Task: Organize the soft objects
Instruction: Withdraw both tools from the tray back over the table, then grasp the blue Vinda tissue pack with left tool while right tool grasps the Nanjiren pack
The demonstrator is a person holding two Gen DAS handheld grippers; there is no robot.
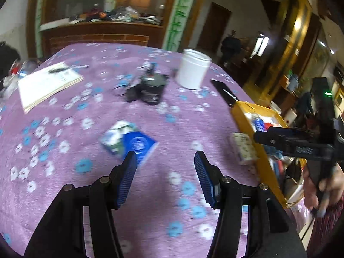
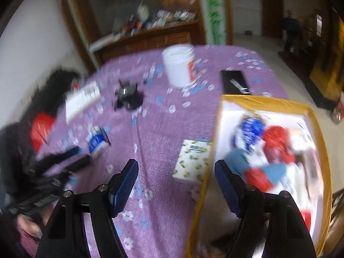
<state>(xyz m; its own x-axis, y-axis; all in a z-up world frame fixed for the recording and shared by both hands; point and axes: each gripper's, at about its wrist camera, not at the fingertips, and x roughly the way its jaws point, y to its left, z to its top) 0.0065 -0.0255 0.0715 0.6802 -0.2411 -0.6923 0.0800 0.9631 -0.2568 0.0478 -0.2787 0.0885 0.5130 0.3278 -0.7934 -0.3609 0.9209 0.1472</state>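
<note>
Both grippers are empty, so I judge the step in hand is reaching for the next soft thing. The left gripper (image 1: 165,159) has its jaws spread wide, and a blue and white tissue pack (image 1: 129,140) lies on the purple flowered cloth (image 1: 90,193) just ahead of its left finger. The right gripper (image 2: 176,168) is also spread wide; a white packet with yellow dots (image 2: 193,161) lies just ahead between its fingers, touching the wall of the yellow-edged box (image 2: 217,124), which already holds several soft things on this gripper's right. The next move probably calls for lowering over 1 packet and closing on it gently. Farther ahead stand a white jar (image 1: 193,68) and a dark round object (image 1: 150,88). The room behind has a wooden cabinet.
</note>
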